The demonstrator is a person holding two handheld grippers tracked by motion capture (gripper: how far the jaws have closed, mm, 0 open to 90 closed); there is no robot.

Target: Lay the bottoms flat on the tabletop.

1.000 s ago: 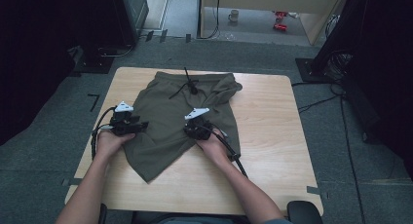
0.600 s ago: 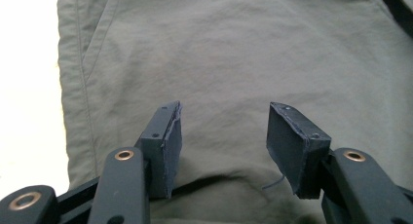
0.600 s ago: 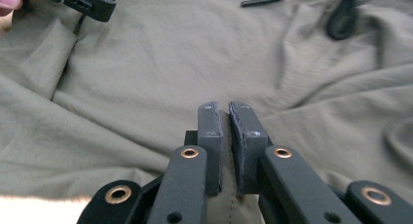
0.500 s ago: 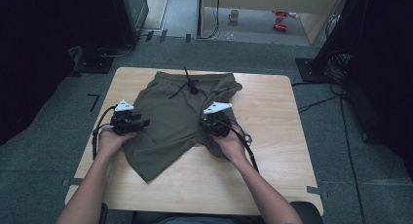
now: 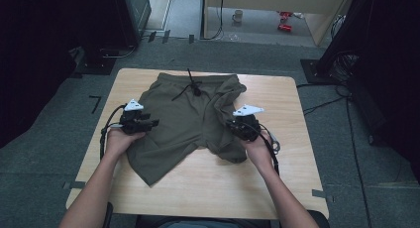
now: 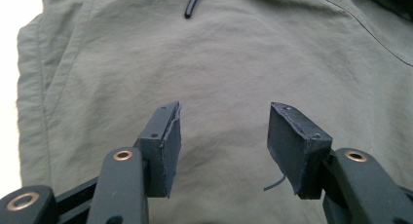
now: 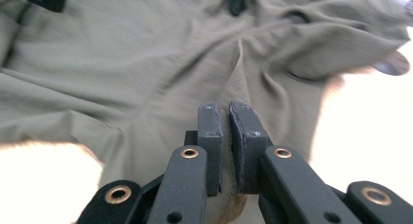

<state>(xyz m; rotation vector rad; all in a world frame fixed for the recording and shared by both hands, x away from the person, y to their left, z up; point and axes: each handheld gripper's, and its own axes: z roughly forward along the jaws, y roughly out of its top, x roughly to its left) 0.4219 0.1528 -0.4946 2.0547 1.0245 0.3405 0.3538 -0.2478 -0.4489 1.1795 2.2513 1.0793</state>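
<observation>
**Shorts spread on the table, right leg pinched in my right fingers**

The shorts (image 5: 188,121) are olive green and lie across the middle of the wooden table (image 5: 297,188), waistband at the far edge, legs toward me. From above I see bare wood open on both sides and along the near edge, with the left leg reaching closest to me. The right leg is bunched and folded over itself; the left half lies flatter.

My right gripper (image 5: 241,128) sits at the shorts' right side. Its own view (image 7: 229,119) gives what the high view cannot: my fingers (image 7: 210,136) are nearly together with a ridge of cloth pinched between them, and creases fan out from that point.

My left gripper (image 5: 144,123) rests over the left edge of the shorts. Its own view (image 6: 223,136) shows the fingers (image 6: 165,146) spread wide, smooth fabric under the gap, nothing clamped.

The black drawstring (image 5: 190,86) lies knotted at the waistband; its tip (image 6: 192,5) shows ahead of my left fingers.
</observation>
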